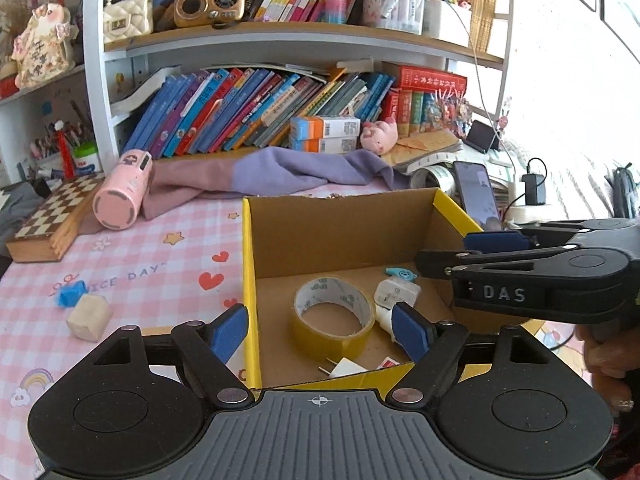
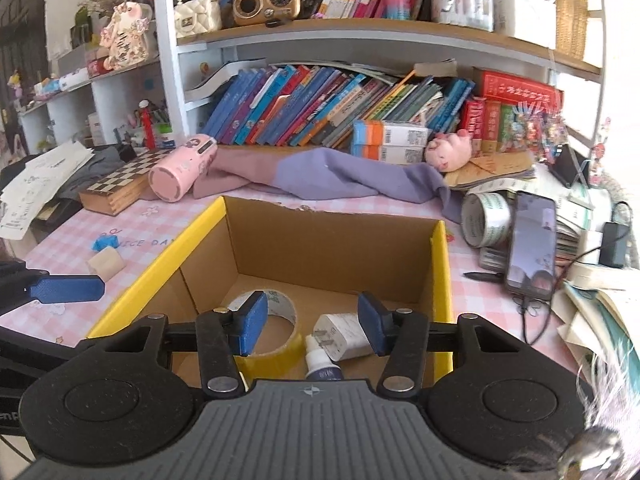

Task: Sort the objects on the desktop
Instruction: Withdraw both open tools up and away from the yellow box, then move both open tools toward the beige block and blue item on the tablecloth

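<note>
A cardboard box (image 1: 250,264) with yellow rims stands on the pink checked desk mat. Inside lie a yellow tape roll (image 1: 334,320), a white charger (image 1: 396,294), a small white bottle (image 2: 320,360) and a white plug (image 1: 344,368). My left gripper (image 1: 320,332) hangs open, its fingers straddling the box's left wall. My right gripper (image 2: 312,324) is open above the charger (image 2: 344,336), with nothing pressed between its pads; it also shows over the box's right wall (image 1: 452,250). On the mat to the left lie a beige cube (image 1: 89,317) and a small blue piece (image 1: 72,294).
A pink bottle (image 1: 122,192) lies on its side beside a chessboard box (image 1: 52,220) and a purple cloth (image 1: 280,172). A phone (image 2: 532,240), a large tape roll (image 2: 486,220), a pen (image 2: 484,276) and cables crowd the right. Bookshelves rise behind.
</note>
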The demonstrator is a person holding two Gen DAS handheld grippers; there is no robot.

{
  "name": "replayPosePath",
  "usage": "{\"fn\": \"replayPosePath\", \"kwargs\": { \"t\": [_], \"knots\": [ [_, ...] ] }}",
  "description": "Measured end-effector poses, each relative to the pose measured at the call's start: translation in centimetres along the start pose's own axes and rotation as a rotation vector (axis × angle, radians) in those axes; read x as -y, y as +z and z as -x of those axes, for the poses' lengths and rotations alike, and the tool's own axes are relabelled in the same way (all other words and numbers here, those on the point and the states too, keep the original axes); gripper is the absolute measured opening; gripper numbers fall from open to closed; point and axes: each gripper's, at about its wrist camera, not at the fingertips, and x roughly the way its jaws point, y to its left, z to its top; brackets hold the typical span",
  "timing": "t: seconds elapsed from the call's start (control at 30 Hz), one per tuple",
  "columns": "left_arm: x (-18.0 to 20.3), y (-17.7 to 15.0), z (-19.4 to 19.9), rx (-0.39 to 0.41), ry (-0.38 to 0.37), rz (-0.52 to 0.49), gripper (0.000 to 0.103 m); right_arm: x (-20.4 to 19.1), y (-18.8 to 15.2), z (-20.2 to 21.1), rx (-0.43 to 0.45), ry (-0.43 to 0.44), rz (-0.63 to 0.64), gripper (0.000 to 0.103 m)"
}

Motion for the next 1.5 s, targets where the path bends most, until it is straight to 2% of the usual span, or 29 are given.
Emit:
{"fn": "replayPosePath", "kwargs": {
  "t": [0.23, 0.53, 0.73, 0.9, 1.17, 1.3, 1.5],
  "knots": [
    [-1.4, -0.9, 2.3, 0.05, -0.063, -0.043, 0.087, -2.2, -0.9, 2.8, 0.042, -0.083, -0.036, 0.049],
    [-4.7, -3.7, 6.7, 0.092, -0.07, -0.121, 0.09, -7.7, -3.2, 6.2, 0.059, -0.177, -0.08, 0.049],
    [-6.7, -5.7, 8.7, 0.082, -0.077, -0.141, 0.091, -11.7, -5.2, 7.7, 0.036, -0.203, -0.079, 0.049],
    [-8.2, -7.6, 9.8, 0.052, -0.045, -0.152, 0.091, -14.4, -7.3, 8.0, -0.003, -0.248, -0.075, 0.047],
    [-10.9, -9.8, 11.6, 0.019, -0.01, -0.139, 0.091, -17.7, -9.1, 8.3, -0.048, -0.23, -0.101, 0.047],
    [-12.2, -10.5, 12.2, -0.005, 0.008, -0.126, 0.095, -19.3, -9.2, 8.0, -0.074, -0.191, -0.101, 0.047],
    [-14.5, -11.2, 13.2, -0.02, 0.055, -0.09, 0.095, -21.9, -8.7, 7.3, -0.083, -0.133, -0.066, 0.049]
  ]
}}
